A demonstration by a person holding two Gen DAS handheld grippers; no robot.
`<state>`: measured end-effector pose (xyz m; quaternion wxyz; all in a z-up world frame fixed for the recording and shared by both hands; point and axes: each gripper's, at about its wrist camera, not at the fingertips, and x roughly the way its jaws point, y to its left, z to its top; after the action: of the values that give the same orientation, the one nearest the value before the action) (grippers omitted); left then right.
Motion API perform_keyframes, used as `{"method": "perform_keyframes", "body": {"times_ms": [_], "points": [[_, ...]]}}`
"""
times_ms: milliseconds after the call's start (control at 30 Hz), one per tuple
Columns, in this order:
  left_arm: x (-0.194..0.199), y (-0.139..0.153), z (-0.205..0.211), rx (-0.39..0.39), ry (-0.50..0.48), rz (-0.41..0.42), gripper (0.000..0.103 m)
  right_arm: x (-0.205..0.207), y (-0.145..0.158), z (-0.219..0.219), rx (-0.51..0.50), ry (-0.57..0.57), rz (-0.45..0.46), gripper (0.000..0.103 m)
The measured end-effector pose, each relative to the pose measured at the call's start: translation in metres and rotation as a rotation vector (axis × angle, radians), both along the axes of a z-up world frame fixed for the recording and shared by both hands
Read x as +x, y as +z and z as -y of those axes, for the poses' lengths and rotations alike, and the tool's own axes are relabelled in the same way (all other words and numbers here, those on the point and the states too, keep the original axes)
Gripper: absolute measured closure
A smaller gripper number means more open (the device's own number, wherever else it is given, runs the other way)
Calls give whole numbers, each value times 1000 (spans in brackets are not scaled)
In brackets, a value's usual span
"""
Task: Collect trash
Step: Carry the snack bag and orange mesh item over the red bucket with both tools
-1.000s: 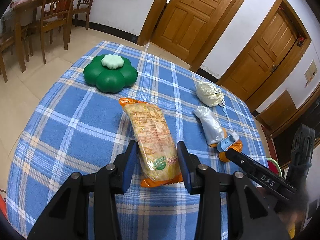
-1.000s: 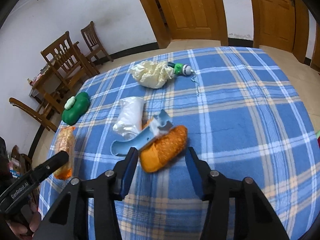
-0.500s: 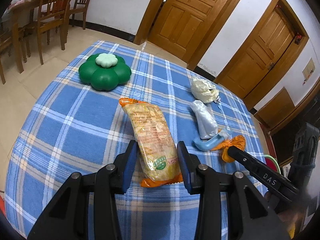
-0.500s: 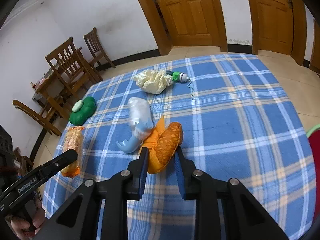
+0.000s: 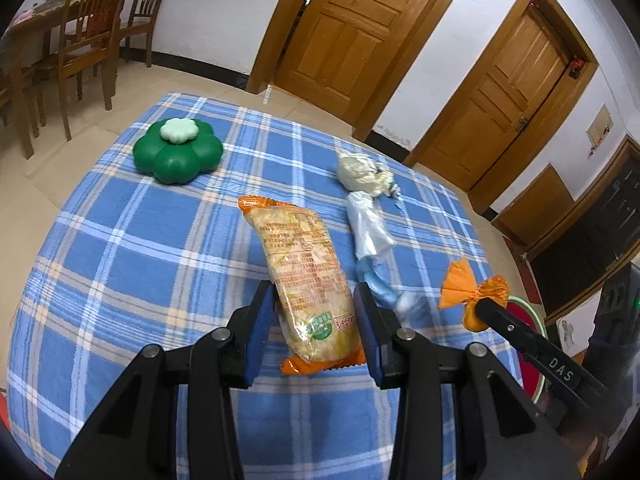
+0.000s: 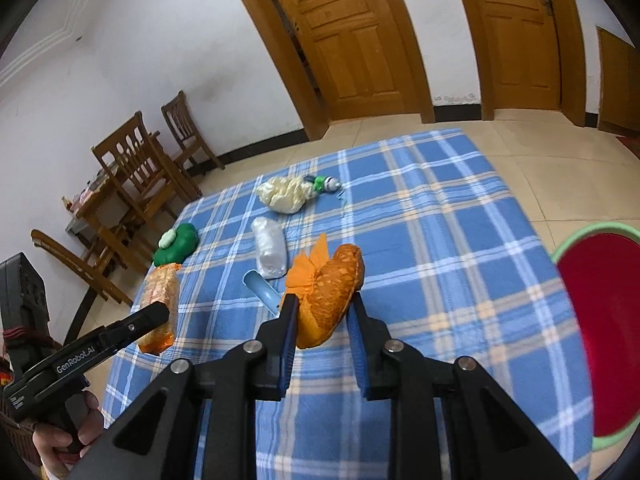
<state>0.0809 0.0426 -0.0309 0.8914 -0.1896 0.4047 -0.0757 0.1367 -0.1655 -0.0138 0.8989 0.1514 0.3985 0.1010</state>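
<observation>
Orange wrapper point(image 6: 330, 292) sits clamped between my right gripper point(image 6: 322, 312) pads, lifted clear of the blue checked tablecloth point(image 6: 440, 248). My left gripper point(image 5: 314, 312) grips the long yellow snack packet point(image 5: 306, 272) by its near end, the far end sticking out over the cloth. Left on the table are a clear plastic bag point(image 6: 269, 246), a pale blue scoop point(image 6: 262, 288) beside it, a crumpled cream bag point(image 6: 284, 196) and a green flower-shaped box point(image 5: 178, 151). A red basin with a green rim point(image 6: 600, 320) stands past the table's right edge.
</observation>
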Motion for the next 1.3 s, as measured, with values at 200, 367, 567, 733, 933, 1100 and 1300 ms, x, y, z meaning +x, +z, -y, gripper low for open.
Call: {"method": "perform_keyframes", "body": {"times_ms": [200,367,567,733,933,1100,1300], "points": [[-7,11,16,-5,-40,14,62,-19,9,22,14,-55,21,76],[-12,18,30,-11,-80,24,62,-36,17,45,24,-108,36,76],[-17,25,52,-28,-137,18,62,-58,23,70,36,-168,54,76],[-22,32,73,-22,-185,24,62,-74,27,94,41,-226,62,76],[-25,35,96,-31,-245,16,62,-92,25,124,56,-291,69,76],[-25,39,118,-29,-290,14,62,-106,21,148,67,-346,73,76],[-26,41,147,-25,-342,7,62,-118,12,174,94,-411,63,76]]}}
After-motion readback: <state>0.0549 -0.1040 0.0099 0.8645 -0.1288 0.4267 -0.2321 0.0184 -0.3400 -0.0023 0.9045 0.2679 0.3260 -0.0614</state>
